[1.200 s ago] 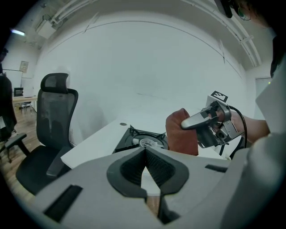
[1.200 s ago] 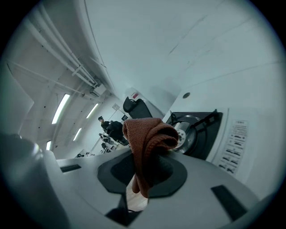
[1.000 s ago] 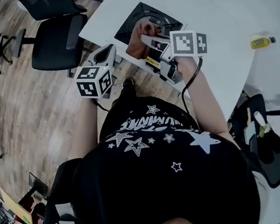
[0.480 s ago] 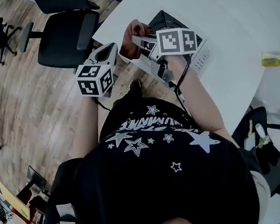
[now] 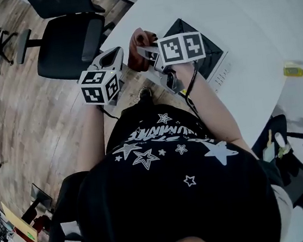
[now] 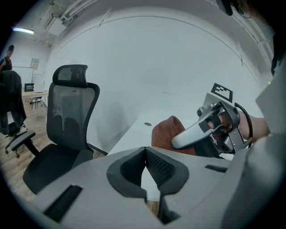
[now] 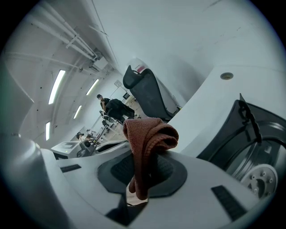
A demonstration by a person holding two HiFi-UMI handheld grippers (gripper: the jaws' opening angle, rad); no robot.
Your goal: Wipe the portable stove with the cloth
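Holding the cloth [image 7: 148,142] clear of the stove [image 7: 253,142] is how this moment reads. The right gripper [image 7: 142,175] has its jaws closed on the rust-brown cloth, which is pinched low in the pads, with a folded bunch standing up above them. In the head view the cloth [image 5: 138,43] sits at upper centre, at the near-left edge of the white worktop [image 5: 248,18]. The black stove [image 5: 212,53] lies just right of it, partly behind the right gripper [image 5: 145,50] and its marker cube. From these views I cannot tell whether the cloth touches the stove. It looks to be off the stove's left edge, not on its top.

The left gripper [image 6: 145,163] has its jaws pressed together with nothing between them. In the head view the left gripper [image 5: 112,54] is left of the cloth, over the worktop's edge, and takes no part in the wiping. A chair [image 6: 66,126] stands at the left of its own view.

I judge the step to be the approach to a wiping pass, or the gap between two passes. The next move calls for swinging the right gripper rightward and down, so the bunched cloth rather than the jaws meets the stove top. It then needs an even sweep across the surface with a firm pinch throughout. The free left gripper could steady the stove if it slides.
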